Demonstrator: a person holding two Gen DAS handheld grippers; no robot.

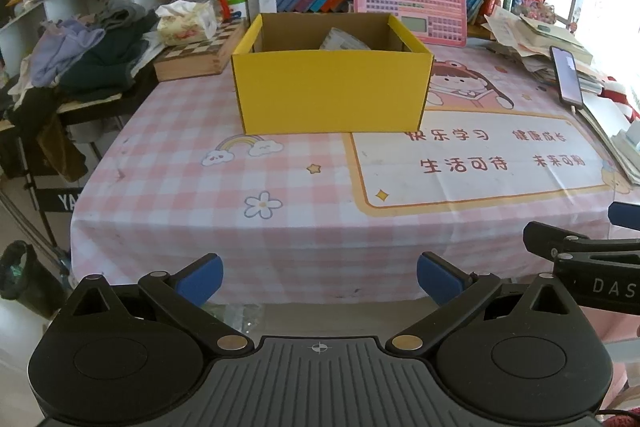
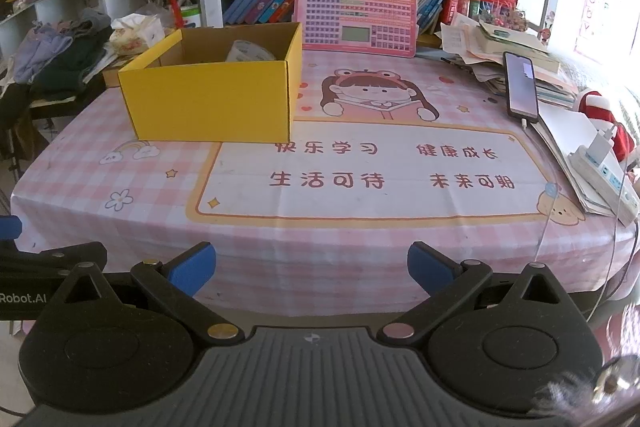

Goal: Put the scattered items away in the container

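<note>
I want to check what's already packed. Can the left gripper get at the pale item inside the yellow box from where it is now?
Probably yes. The left gripper is open and empty, the yellow box has no lid, and only bare tablecloth lies between them. It would have to go over the front wall; the pale item sits toward the back.

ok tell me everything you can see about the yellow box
The yellow box is open-topped cardboard, yellow outside and plain brown inside, with no lid in view. It stands upright on the pink checked tablecloth, partly over its printed panel. A pale wrapped item lies inside. Neither gripper touches it.
</note>
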